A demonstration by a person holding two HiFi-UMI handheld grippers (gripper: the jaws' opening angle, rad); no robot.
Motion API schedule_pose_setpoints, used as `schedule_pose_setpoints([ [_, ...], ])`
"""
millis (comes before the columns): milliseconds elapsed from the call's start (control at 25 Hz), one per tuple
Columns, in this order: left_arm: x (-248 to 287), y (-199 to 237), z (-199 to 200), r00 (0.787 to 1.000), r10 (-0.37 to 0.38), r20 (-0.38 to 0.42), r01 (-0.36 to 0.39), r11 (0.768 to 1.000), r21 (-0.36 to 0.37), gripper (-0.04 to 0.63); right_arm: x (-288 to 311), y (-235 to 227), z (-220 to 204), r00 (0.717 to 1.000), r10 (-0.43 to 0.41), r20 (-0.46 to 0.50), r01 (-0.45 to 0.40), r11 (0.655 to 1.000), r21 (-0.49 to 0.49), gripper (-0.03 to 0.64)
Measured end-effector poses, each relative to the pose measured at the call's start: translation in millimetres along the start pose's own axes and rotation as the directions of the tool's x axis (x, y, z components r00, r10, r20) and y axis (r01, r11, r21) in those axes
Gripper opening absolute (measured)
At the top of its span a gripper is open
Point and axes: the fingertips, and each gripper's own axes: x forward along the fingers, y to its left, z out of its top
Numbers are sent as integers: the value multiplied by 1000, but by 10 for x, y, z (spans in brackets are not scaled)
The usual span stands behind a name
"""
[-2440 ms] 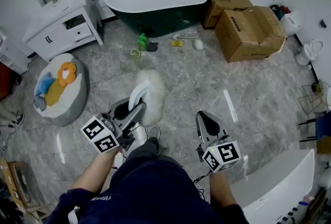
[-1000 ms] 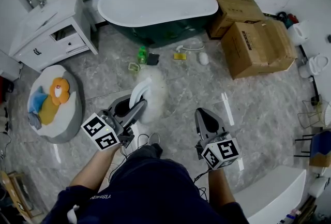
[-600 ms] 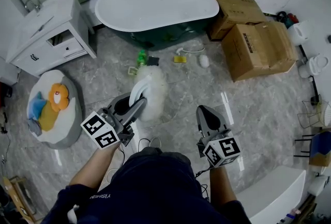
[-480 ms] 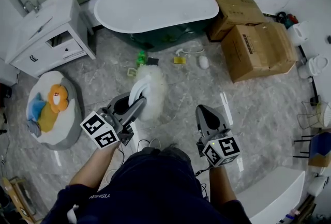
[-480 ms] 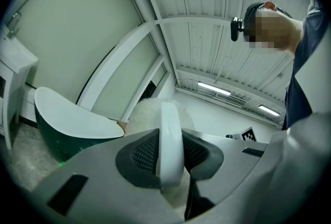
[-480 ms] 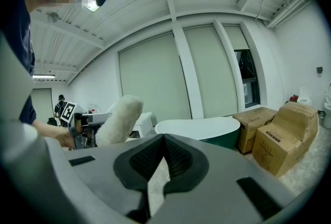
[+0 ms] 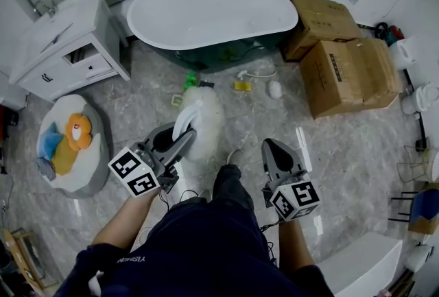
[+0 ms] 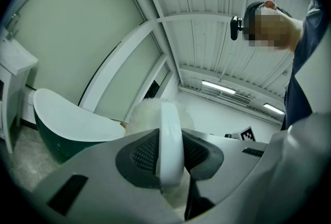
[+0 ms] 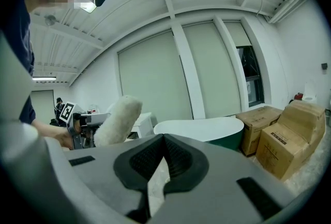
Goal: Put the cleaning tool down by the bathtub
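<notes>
The cleaning tool (image 7: 200, 117) is a fluffy white duster on a white plastic handle (image 8: 169, 140). My left gripper (image 7: 182, 141) is shut on that handle and holds it level, fluffy head pointing toward the bathtub (image 7: 212, 14), a white tub with a dark green outside that stands a short way ahead. The tub also shows in the left gripper view (image 8: 67, 124) and the right gripper view (image 9: 199, 127). My right gripper (image 7: 274, 151) is beside my right leg, shut with nothing in it. In the right gripper view the duster (image 9: 116, 119) appears at the left.
A white vanity cabinet (image 7: 62, 35) stands left of the tub, two cardboard boxes (image 7: 350, 76) to its right. A round pet bed (image 7: 68, 145) with toys lies at left. A green bottle (image 7: 190, 79), a yellow sponge (image 7: 241, 86) and a white lump (image 7: 275, 89) lie on the floor before the tub.
The person has walked toward the bathtub, so the tub and floor items sit nearer. A leg has stepped forward between the grippers. Both grippers keep their pose and the left keeps its hold.
</notes>
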Motion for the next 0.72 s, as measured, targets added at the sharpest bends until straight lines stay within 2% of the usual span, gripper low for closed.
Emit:
schedule_pose_setpoints([
  [280,523,304,99,999,49,-10,-49,999,0,104,454,-526,173,999,41,-6,-41,999,9,5],
  [720,1618,889,197,992,118,-47,-119,993,-20,104,1232,-1593,388,994,99,-54,-97,994,42,5],
])
